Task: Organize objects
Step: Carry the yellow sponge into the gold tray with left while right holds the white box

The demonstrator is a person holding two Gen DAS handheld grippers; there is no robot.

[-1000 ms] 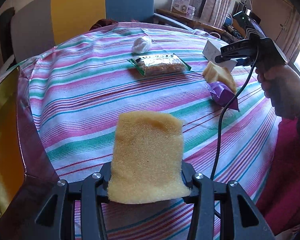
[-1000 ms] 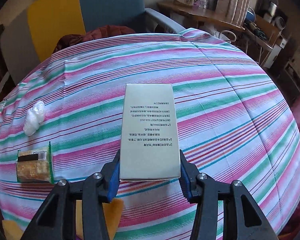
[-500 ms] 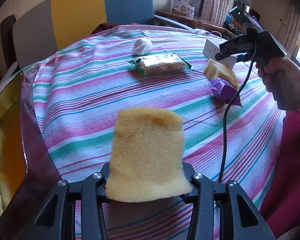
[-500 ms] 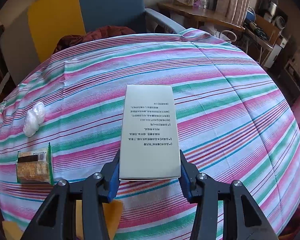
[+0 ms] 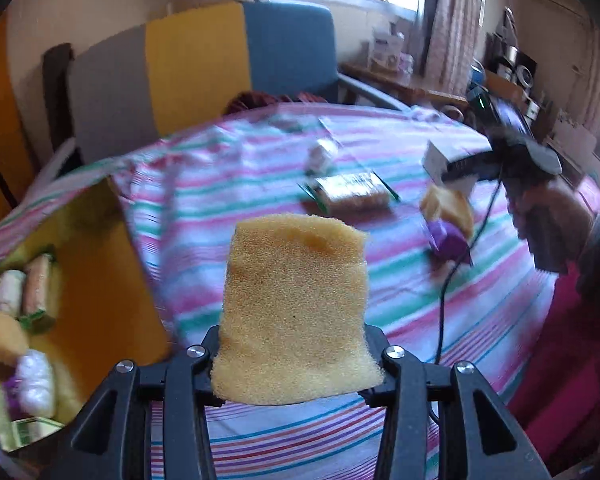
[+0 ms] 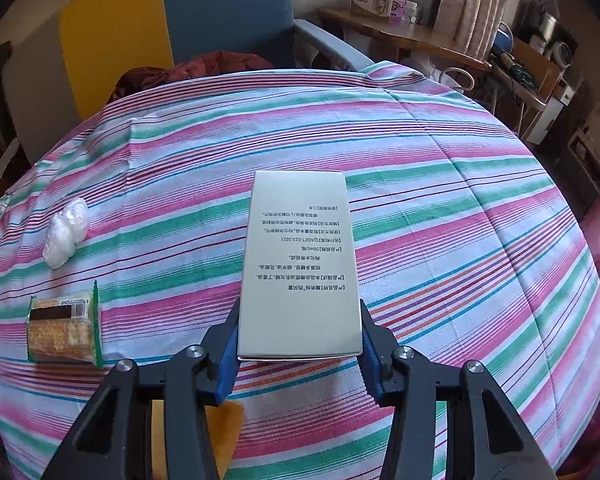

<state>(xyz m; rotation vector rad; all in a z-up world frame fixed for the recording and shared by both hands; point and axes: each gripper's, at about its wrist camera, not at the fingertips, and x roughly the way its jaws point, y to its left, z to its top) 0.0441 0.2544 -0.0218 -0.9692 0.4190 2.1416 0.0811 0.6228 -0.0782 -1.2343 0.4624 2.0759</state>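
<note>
My left gripper (image 5: 296, 364) is shut on a yellow sponge (image 5: 296, 312) and holds it above the striped tablecloth (image 5: 228, 216), just right of a yellow box (image 5: 100, 280) with several items inside. My right gripper (image 6: 298, 344) is shut on a pale printed carton (image 6: 300, 264) held over the table; it also shows in the left wrist view (image 5: 440, 160). On the cloth lie a green-edged snack pack (image 5: 352, 196) (image 6: 62, 330), a white plastic wad (image 6: 66, 232), a second sponge (image 5: 448, 210) and a purple packet (image 5: 448, 240).
A blue, yellow and grey chair back (image 6: 160, 28) stands behind the table with a dark red cloth (image 6: 204, 70) on its seat. A wooden side table (image 6: 400, 36) with boxes is at the far right. The right gripper's cable (image 5: 444, 300) hangs over the cloth.
My left gripper with the sponge has swung left, bringing the yellow box and its contents into view. The right gripper with the carton has barely moved.
</note>
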